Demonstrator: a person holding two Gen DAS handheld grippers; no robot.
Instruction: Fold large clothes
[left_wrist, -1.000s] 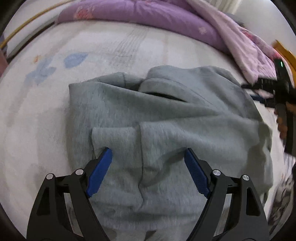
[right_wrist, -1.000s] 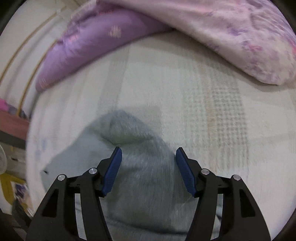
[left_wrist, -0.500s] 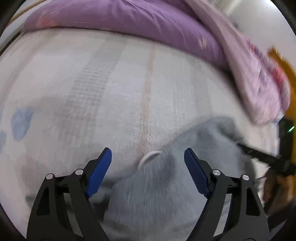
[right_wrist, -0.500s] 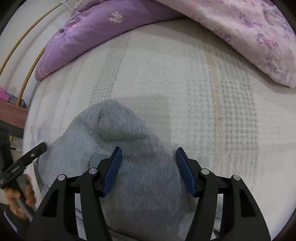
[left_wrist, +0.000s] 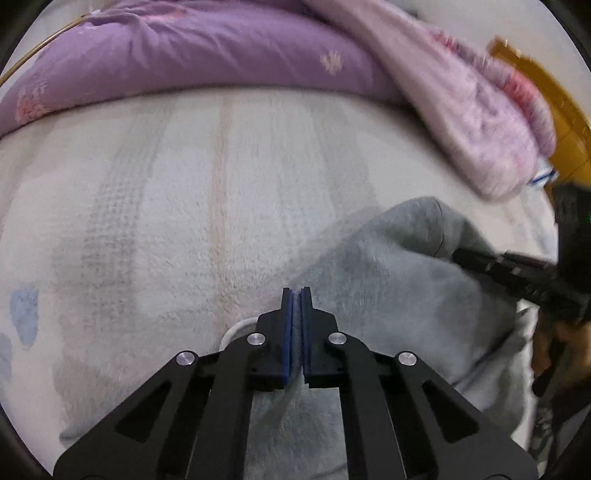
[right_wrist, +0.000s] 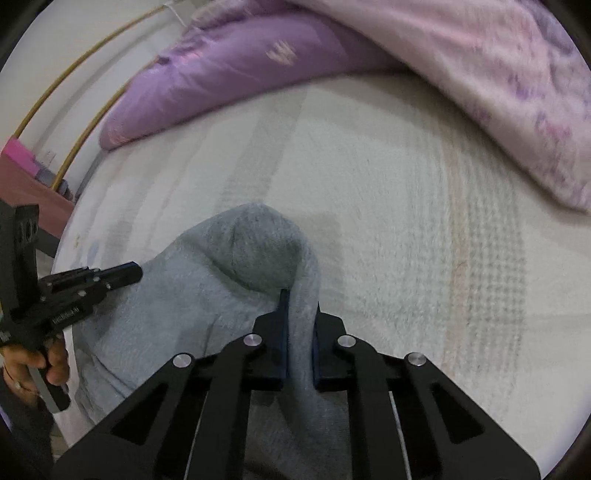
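Observation:
A large grey fleece garment (left_wrist: 399, 280) lies bunched on the white fleece bed cover (left_wrist: 184, 221). My left gripper (left_wrist: 296, 295) is shut on the garment's near edge, beside a white cord loop (left_wrist: 236, 328). My right gripper (right_wrist: 298, 302) is shut on a thick fold of the same garment (right_wrist: 229, 280), with grey cloth between its blue pads. Each gripper shows in the other's view: the right one in the left wrist view (left_wrist: 465, 256), the left one in the right wrist view (right_wrist: 133, 271).
A purple quilt (left_wrist: 207, 55) and a pink floral blanket (left_wrist: 480, 122) lie along the far side of the bed. A bed rail (right_wrist: 74, 74) and a pink box (right_wrist: 18, 158) are at the left. A yellow-brown object (left_wrist: 561, 110) is at far right.
Both grippers were open over the garment and have closed on it. The left gripper swung from above the spread garment to its edge.

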